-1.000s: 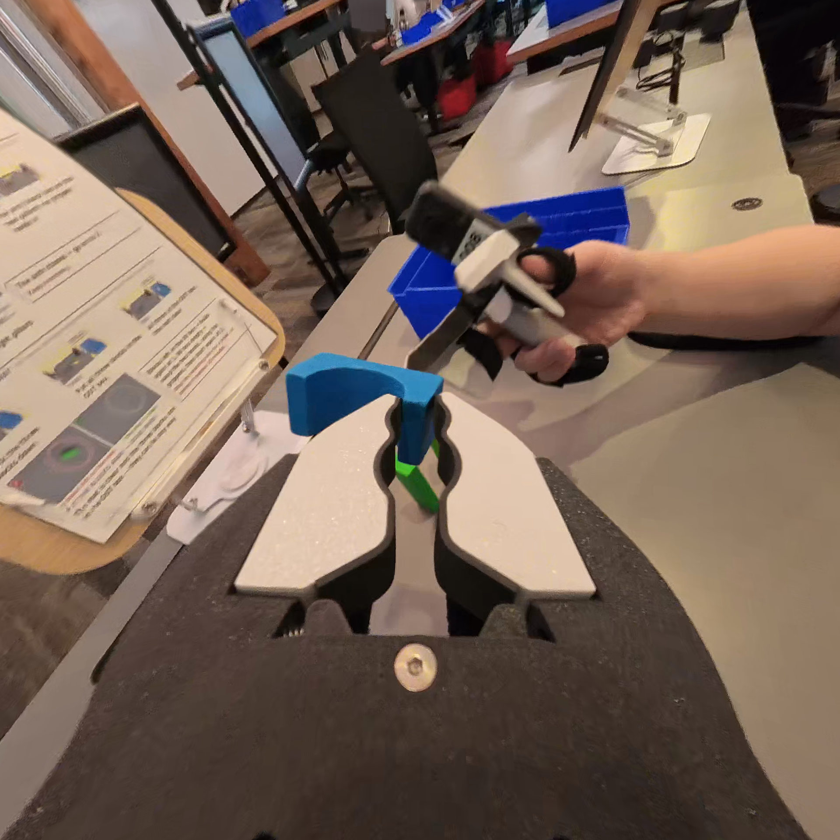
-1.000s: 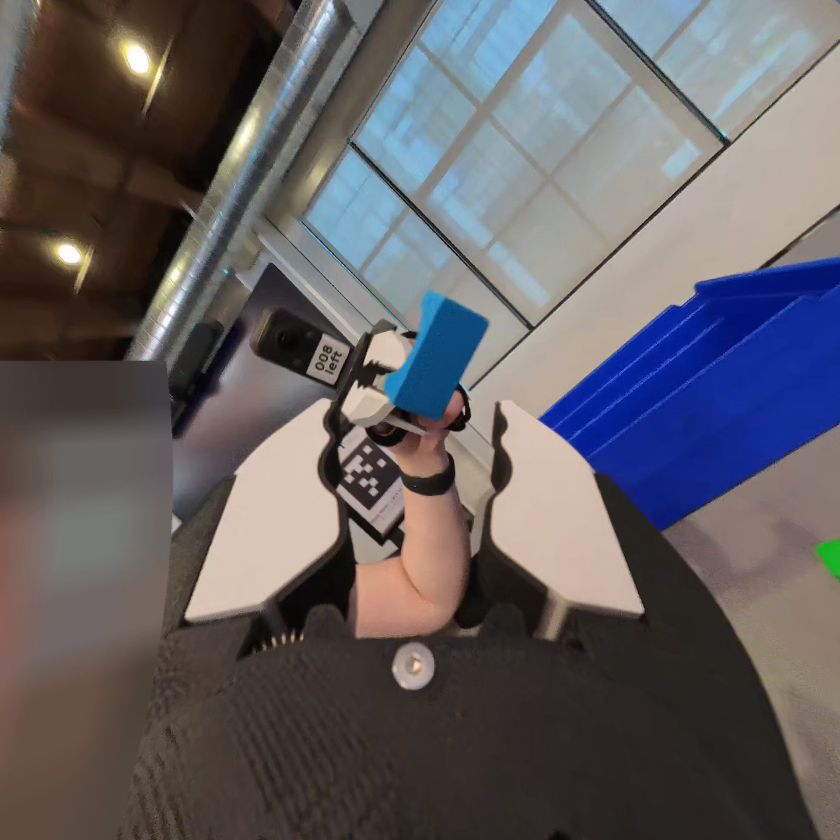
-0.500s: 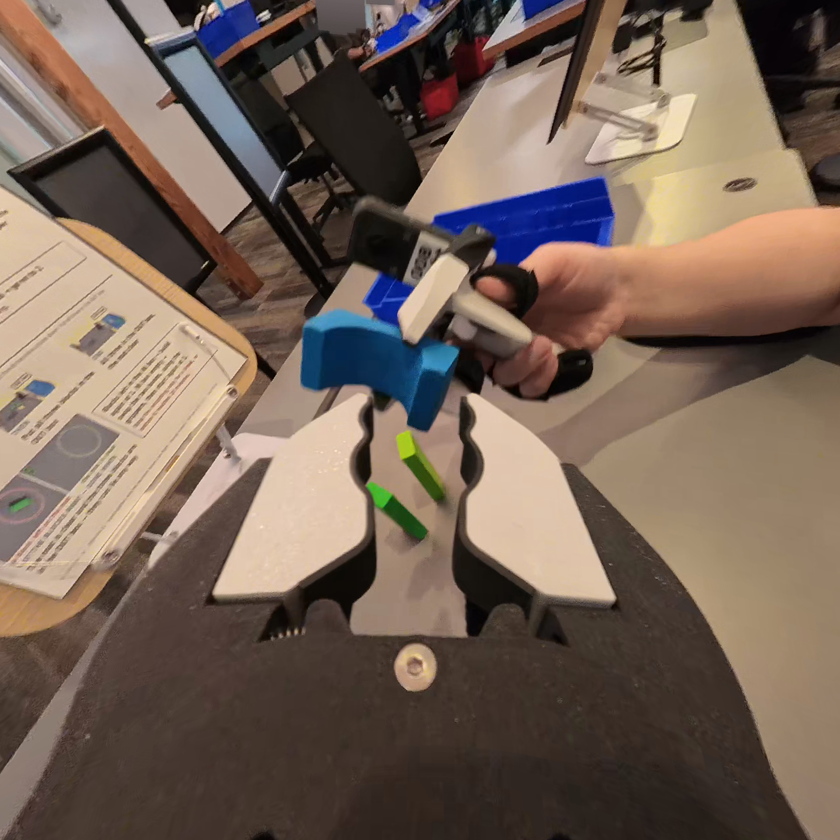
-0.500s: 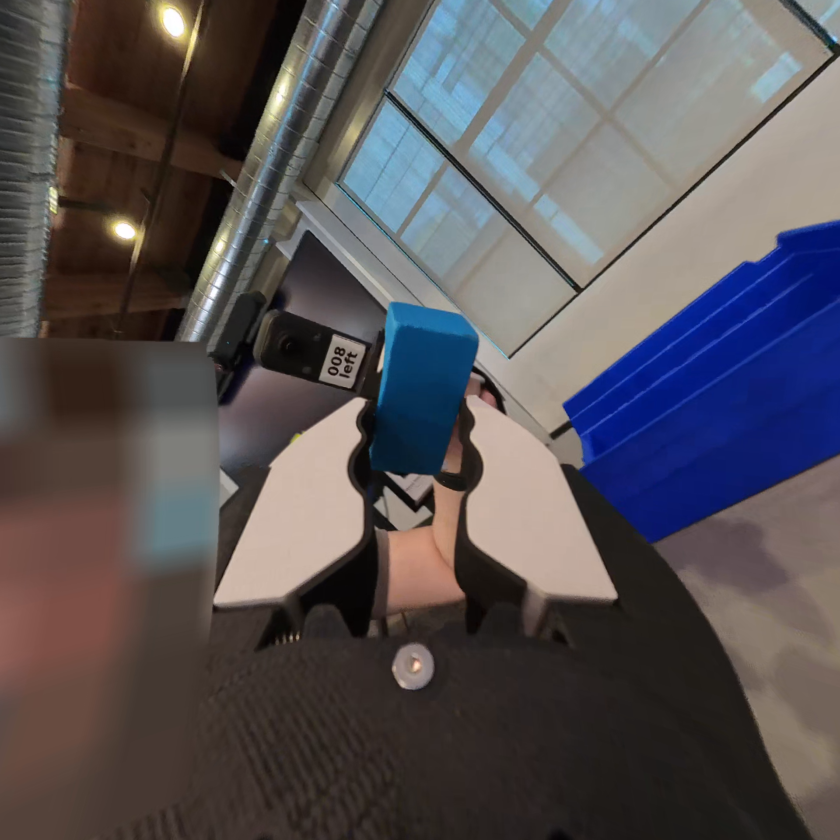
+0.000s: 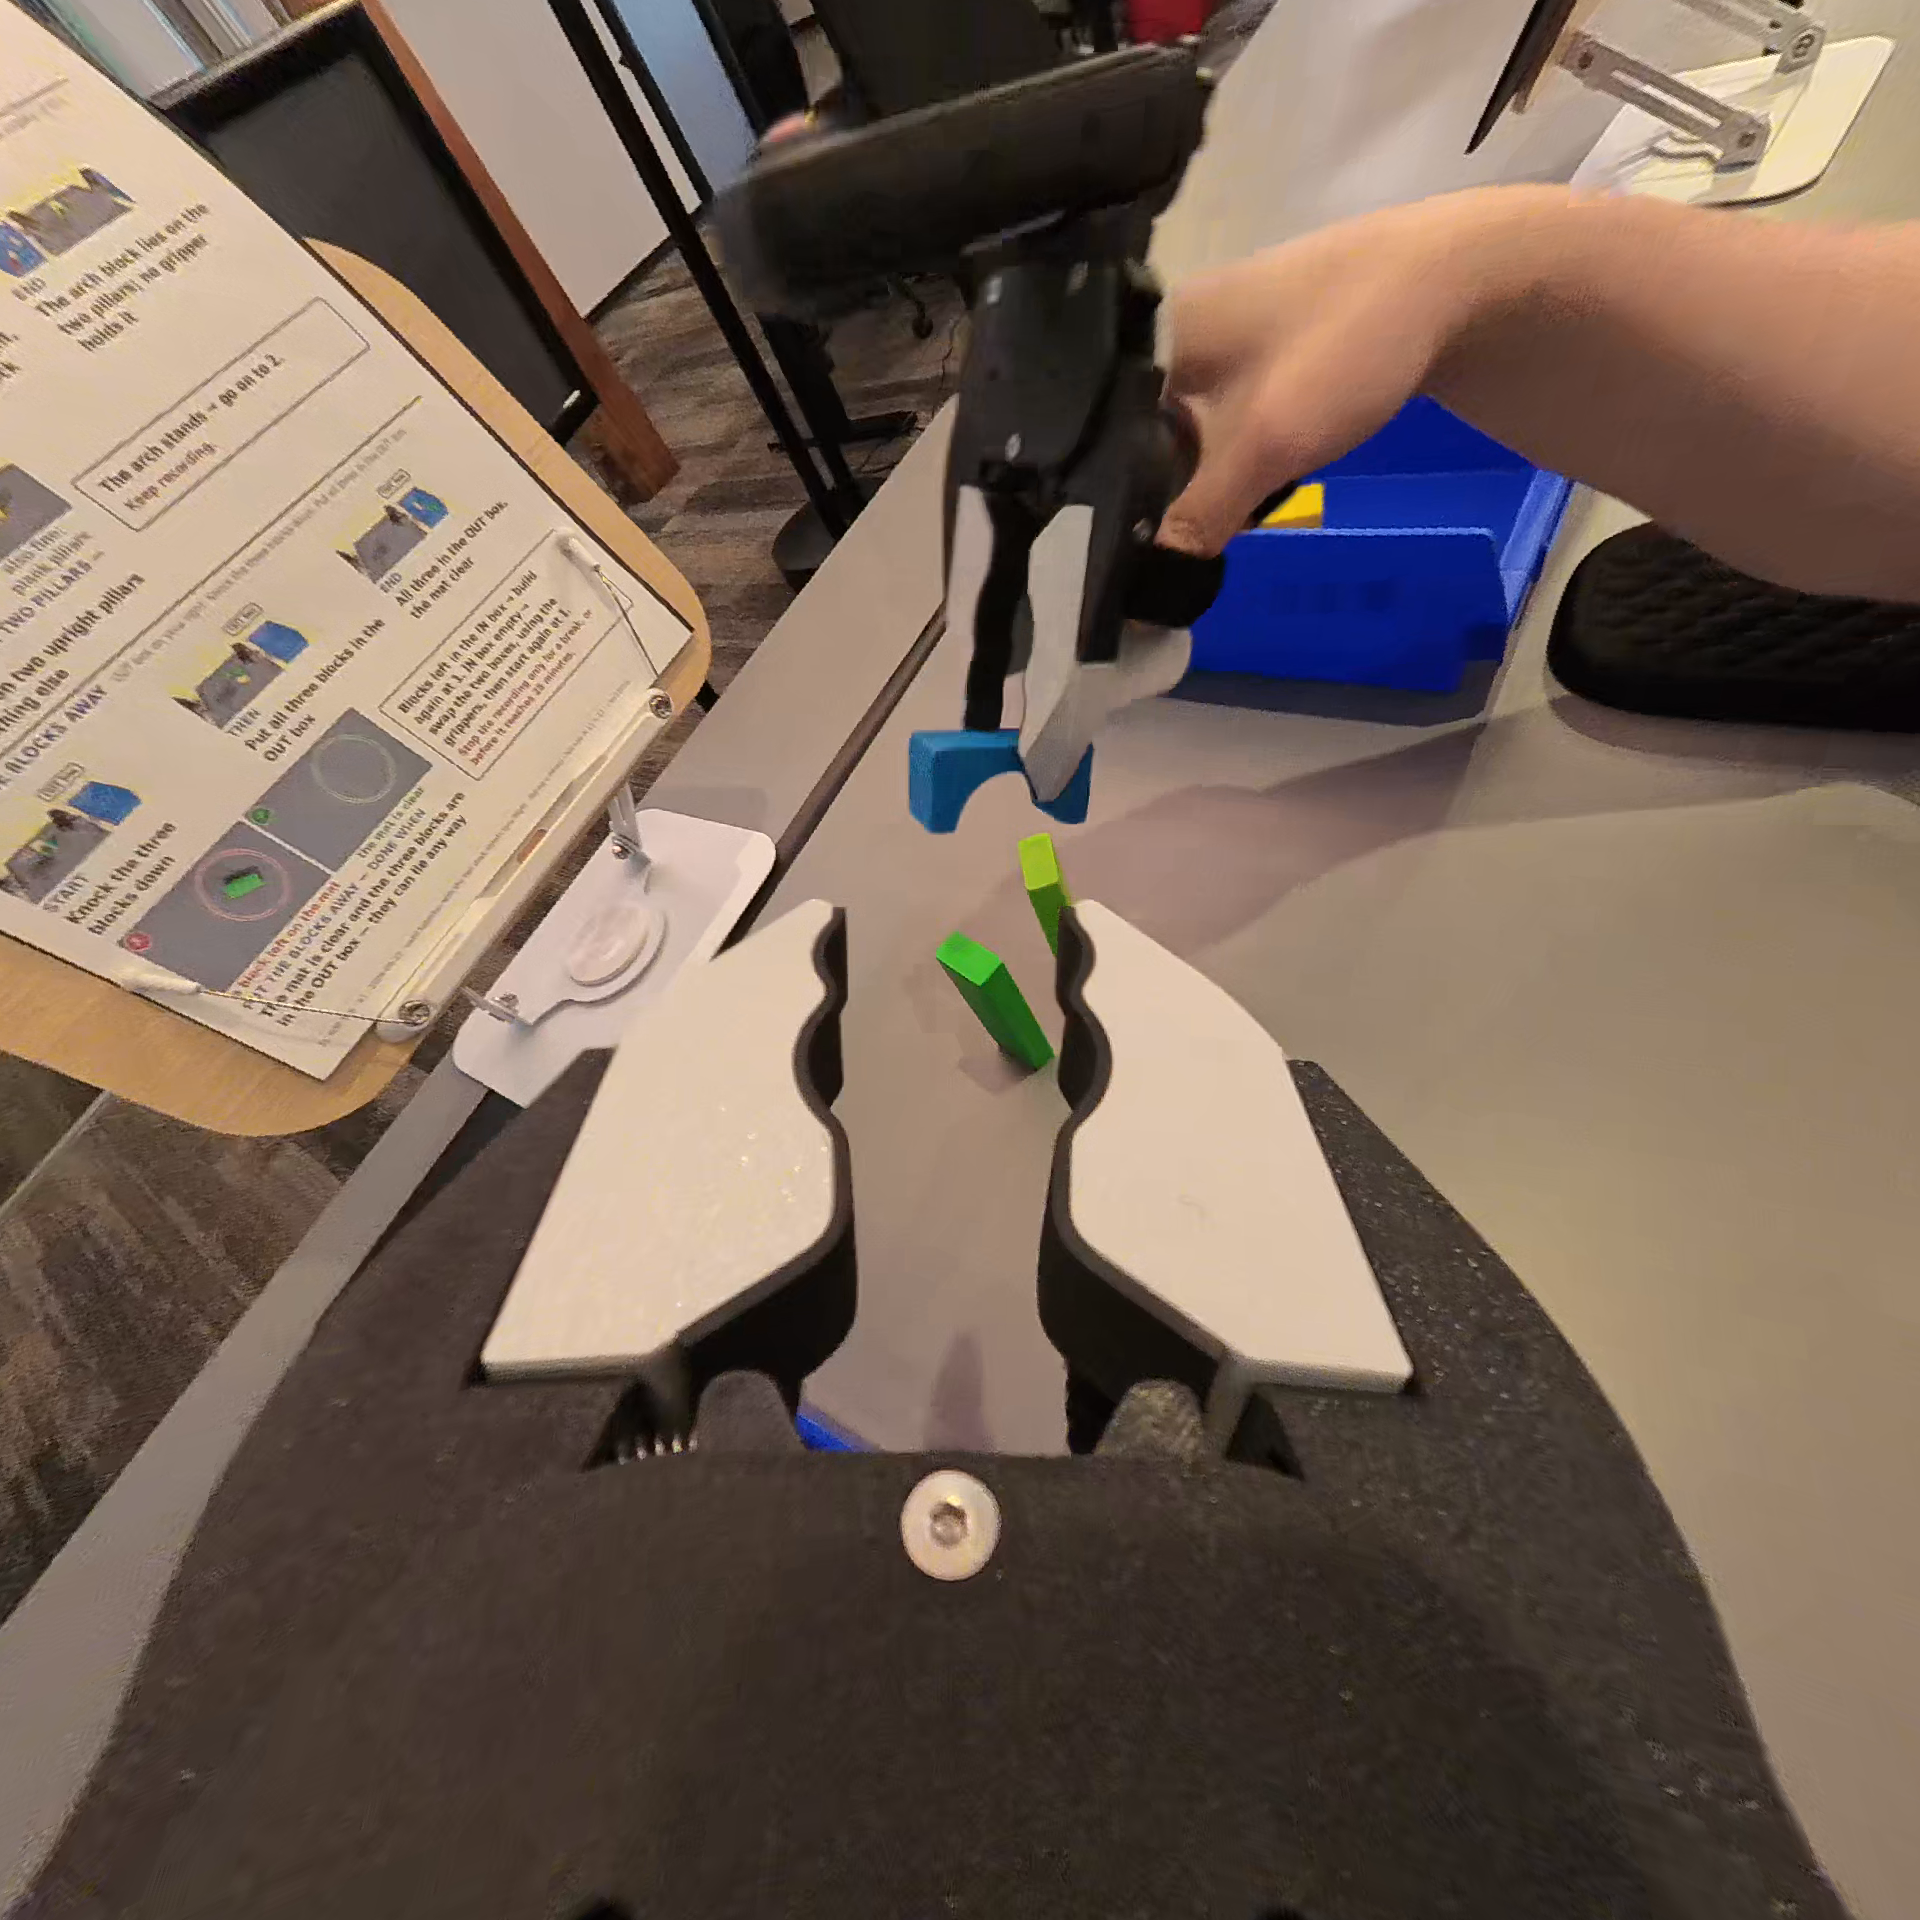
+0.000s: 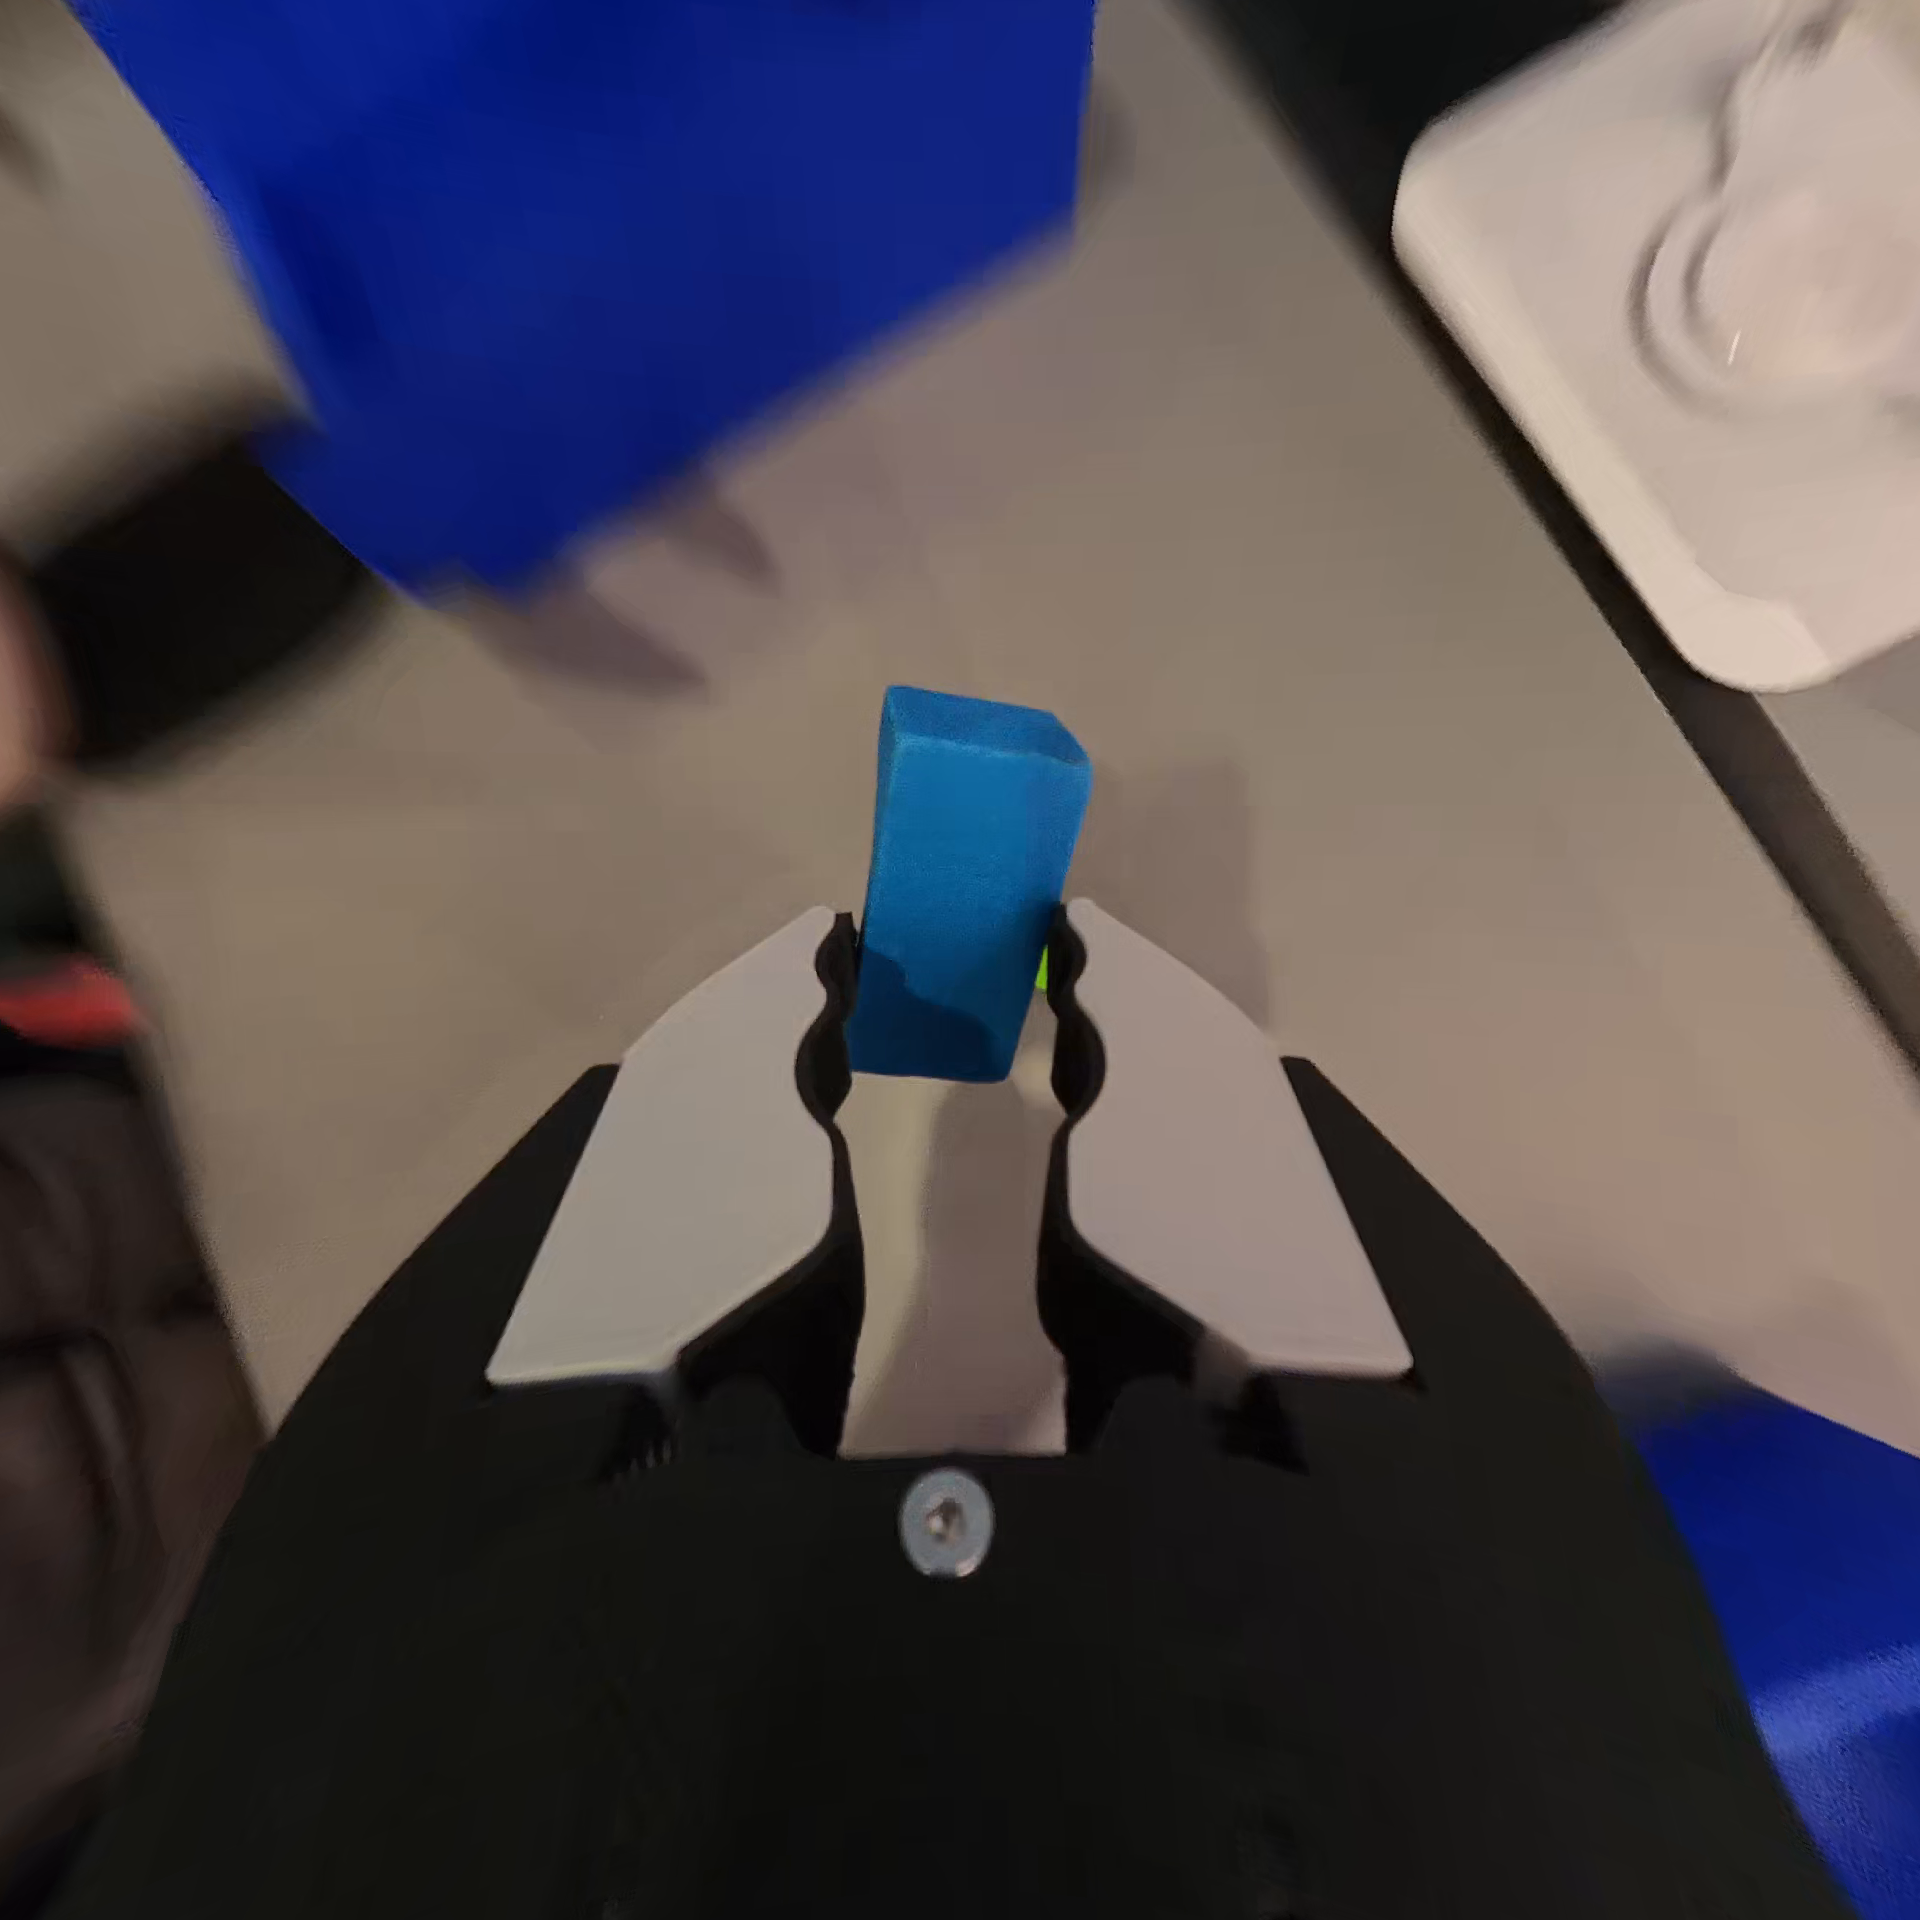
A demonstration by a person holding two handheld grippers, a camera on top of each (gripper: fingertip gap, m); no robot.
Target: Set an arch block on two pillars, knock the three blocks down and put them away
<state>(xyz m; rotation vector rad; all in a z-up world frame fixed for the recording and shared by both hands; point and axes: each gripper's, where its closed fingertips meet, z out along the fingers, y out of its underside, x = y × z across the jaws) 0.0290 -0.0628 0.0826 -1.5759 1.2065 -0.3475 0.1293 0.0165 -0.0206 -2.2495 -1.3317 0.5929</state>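
Observation:
The blue arch block (image 5: 961,774) hangs in my right gripper (image 5: 1023,753), just above two green pillars (image 5: 992,997) (image 5: 1042,883) that stand on the grey table (image 5: 1455,1039). In the right wrist view my right gripper (image 6: 951,935) is shut on the arch (image 6: 966,883) and points down at the table. A sliver of green pillar (image 6: 1042,966) shows beside the arch. My left gripper (image 5: 951,920) is open and empty, close in front of the nearer pillar.
A blue bin (image 5: 1351,582) with a yellow block (image 5: 1294,506) stands behind the pillars; it is blurred in the right wrist view (image 6: 623,260). An instruction board (image 5: 260,623) on a white base (image 5: 613,935) stands at the left table edge. A second blue bin (image 6: 1818,1610) lies near me. The gap from one gripper's tips to the other's is roughly 15 centimeters.
The arch went from my left gripper to my right one. My left gripper opened and drew back. My right gripper turned downward and carried the arch over the pillars.

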